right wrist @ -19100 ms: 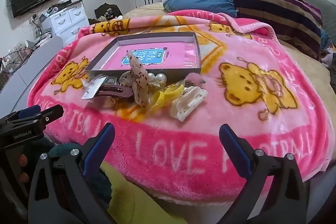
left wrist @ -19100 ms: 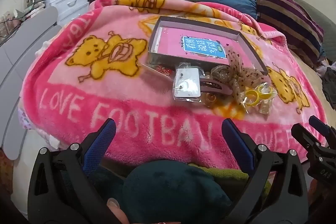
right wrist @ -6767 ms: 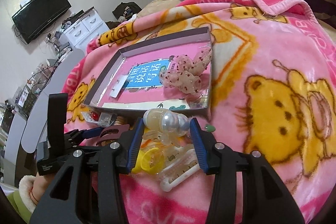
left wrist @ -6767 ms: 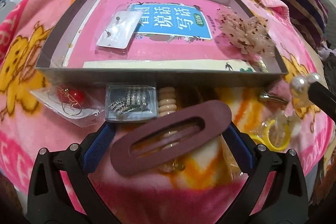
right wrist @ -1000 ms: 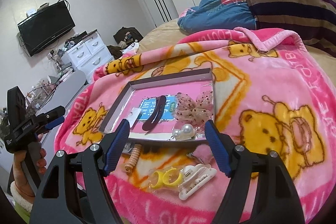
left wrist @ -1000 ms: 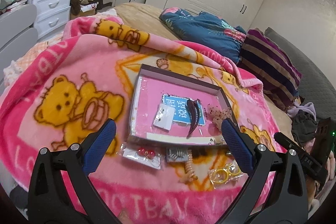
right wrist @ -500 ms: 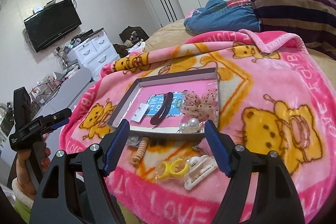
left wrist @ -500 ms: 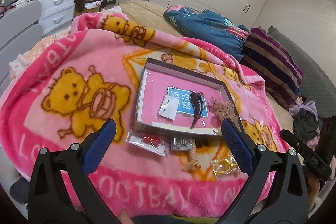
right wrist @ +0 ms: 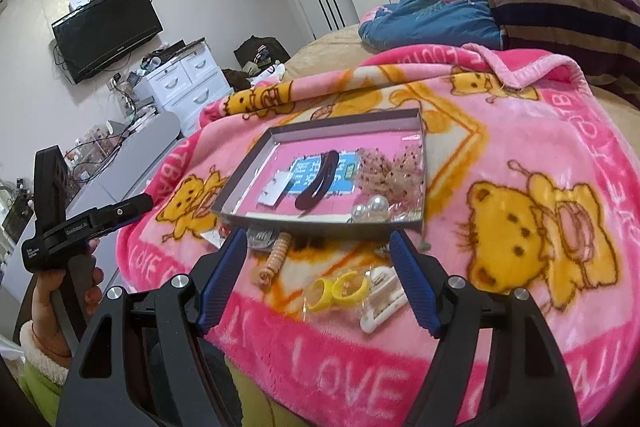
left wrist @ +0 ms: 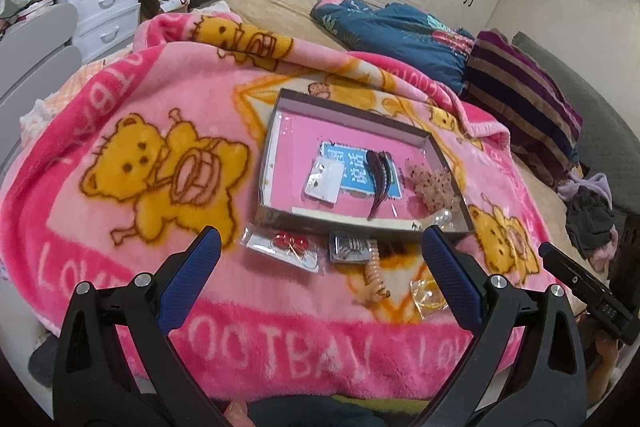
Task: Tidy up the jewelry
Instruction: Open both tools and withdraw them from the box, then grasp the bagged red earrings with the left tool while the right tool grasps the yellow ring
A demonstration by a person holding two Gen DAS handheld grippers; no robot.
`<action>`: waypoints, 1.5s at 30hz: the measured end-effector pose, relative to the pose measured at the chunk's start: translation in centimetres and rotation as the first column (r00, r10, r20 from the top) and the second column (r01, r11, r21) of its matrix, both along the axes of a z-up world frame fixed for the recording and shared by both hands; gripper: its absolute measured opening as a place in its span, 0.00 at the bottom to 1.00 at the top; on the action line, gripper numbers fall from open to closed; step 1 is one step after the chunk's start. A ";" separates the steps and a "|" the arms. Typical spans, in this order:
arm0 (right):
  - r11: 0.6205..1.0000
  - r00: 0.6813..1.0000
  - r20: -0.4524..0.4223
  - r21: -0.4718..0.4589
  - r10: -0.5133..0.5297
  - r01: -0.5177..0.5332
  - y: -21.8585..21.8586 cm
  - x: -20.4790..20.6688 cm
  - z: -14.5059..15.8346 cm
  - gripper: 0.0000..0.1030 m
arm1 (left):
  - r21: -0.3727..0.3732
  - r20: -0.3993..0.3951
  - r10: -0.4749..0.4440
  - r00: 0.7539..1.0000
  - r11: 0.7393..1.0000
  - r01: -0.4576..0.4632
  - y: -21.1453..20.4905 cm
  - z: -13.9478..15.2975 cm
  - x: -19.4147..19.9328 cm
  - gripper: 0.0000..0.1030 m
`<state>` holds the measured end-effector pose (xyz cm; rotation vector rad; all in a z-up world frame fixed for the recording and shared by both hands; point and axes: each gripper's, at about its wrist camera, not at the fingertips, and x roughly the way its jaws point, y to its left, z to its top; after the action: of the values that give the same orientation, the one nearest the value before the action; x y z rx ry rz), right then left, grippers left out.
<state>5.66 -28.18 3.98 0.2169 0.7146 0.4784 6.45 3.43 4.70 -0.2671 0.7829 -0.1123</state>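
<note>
- A pink bear-print blanket is covering the bed.
- A shallow box is lying on it.
- Loose hair accessories are lying just before the box.

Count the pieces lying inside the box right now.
4: white earring card at left, dark hair clip in the middle, dotted bow at right, pearl piece in the near right corner.
</note>
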 end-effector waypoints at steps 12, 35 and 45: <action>0.999 0.995 -0.091 0.011 0.032 -0.031 1.7 -1.3 -3.6 0.71 | 0.015 -0.072 -0.007 0.997 1.000 0.008 -0.5 -3.0 -0.3 0.91; 0.994 0.959 -0.279 0.089 -0.042 0.070 4.1 -0.4 -9.7 0.55 | -0.046 -0.186 0.012 0.982 0.999 -0.021 0.3 -8.1 1.0 0.91; 0.963 0.930 -0.344 0.180 -0.130 0.201 4.1 2.3 -11.6 0.52 | -0.254 -0.227 0.033 0.973 0.963 -0.092 2.4 -10.2 2.8 0.91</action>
<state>7.95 -24.11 -7.62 0.5655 0.9639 0.3576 9.22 5.82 -5.51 -0.5641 0.9809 -0.1278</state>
